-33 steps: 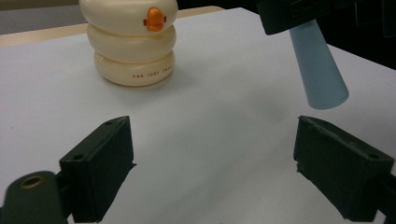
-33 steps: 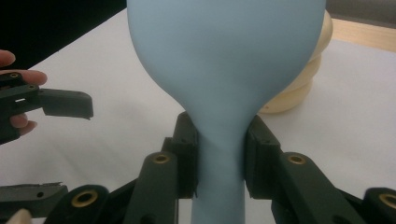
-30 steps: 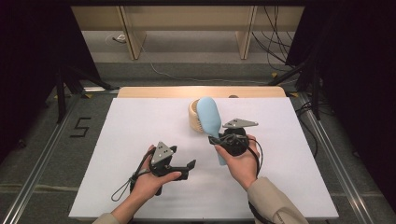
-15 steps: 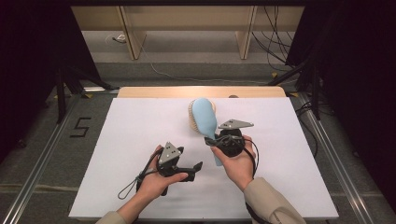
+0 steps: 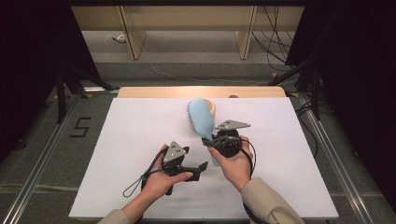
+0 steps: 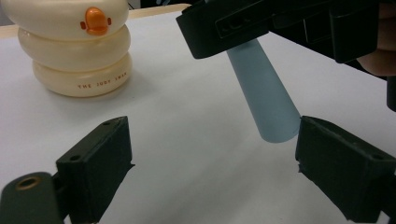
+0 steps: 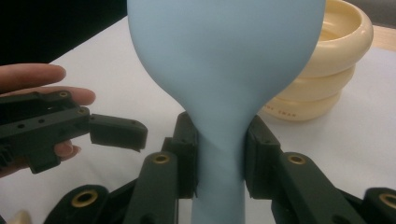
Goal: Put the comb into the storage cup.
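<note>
Black jaws, right: your right gripper (image 7: 219, 161) is clamped on the neck of the brush (image 7: 224, 70), one pad on each side of the handle.
Left gripper: your left gripper (image 6: 210, 168) stands wide open with nothing between the jaws; bare table shows in the gap.
Brush: one, pale blue; it is lifted off the table (image 5: 116, 140), head up and tilted away from you, handle end pointing down toward your left gripper (image 5: 198, 168).
Handle end: in the left gripper view the round end of the brush (image 6: 266, 98) hangs just beside the inner edge of one open jaw, not touching it.
Count: two grippers, two hands, one brush, one duck holder.
Duck holder: cream, three stacked rings, standing on the table behind the brush head.
In the way: from above the brush (image 5: 201, 119) covers most of the duck holder (image 5: 212, 108); only a sliver of rim shows at its right.
Left gripper view adds: the duck holder (image 6: 74, 46) with its orange beak and small lettering on the lowest ring.
Right gripper view adds: the open hollow top of the duck holder (image 7: 327, 56), and your left hand (image 7: 37, 93) with its gripper near the brush.
High view adds: white bristles along the left edge of the brush head, and your right gripper (image 5: 211, 142) under its grey plate.
</note>
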Demonstrator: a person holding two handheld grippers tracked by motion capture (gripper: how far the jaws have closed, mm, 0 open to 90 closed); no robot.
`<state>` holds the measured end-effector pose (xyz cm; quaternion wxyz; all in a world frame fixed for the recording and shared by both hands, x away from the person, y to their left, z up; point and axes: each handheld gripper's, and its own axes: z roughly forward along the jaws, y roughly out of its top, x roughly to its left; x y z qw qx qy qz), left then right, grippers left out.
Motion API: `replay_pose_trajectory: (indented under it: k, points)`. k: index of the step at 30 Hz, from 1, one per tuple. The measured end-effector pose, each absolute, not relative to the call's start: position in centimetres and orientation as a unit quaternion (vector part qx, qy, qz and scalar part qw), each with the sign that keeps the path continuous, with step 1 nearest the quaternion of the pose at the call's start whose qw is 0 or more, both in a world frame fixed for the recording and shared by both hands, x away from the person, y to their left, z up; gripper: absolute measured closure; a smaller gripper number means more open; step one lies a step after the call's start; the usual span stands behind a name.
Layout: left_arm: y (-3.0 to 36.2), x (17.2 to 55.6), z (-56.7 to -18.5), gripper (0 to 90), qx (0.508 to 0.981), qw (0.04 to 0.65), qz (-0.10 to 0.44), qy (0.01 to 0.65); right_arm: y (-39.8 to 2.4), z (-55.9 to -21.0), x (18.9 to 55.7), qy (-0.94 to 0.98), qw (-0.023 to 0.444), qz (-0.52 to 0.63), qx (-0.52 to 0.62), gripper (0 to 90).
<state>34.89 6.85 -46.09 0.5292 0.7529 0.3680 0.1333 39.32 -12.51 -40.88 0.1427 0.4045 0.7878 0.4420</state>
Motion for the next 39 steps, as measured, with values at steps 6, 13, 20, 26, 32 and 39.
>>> replay_pose_trajectory:
  k: [6,13,20,26,32,39]
  points:
    - [6.5,35.0,-46.2,11.0,0.752,0.533,0.127,0.366,-12.3,-40.9,39.3,0.789,0.143,0.443,0.402,70.3]
    - [6.2,35.1,-46.2,11.5,0.752,0.533,0.122,0.367,-12.1,-40.9,39.3,0.789,0.141,0.443,0.402,70.3]
    - [5.9,35.1,-46.2,13.7,0.753,0.534,0.118,0.367,-11.9,-41.0,39.2,0.79,0.141,0.443,0.399,70.3]
    - [5.6,35.1,-46.2,14.4,0.752,0.536,0.117,0.367,-11.6,-41.0,39.2,0.79,0.139,0.445,0.397,70.3]
    - [5.5,35.1,-46.1,15.0,0.753,0.534,0.117,0.365,-11.5,-40.9,39.2,0.789,0.14,0.447,0.397,70.3]
    - [5.2,35.0,-46.2,15.5,0.753,0.534,0.115,0.368,-11.6,-40.9,39.2,0.789,0.139,0.447,0.398,70.3]
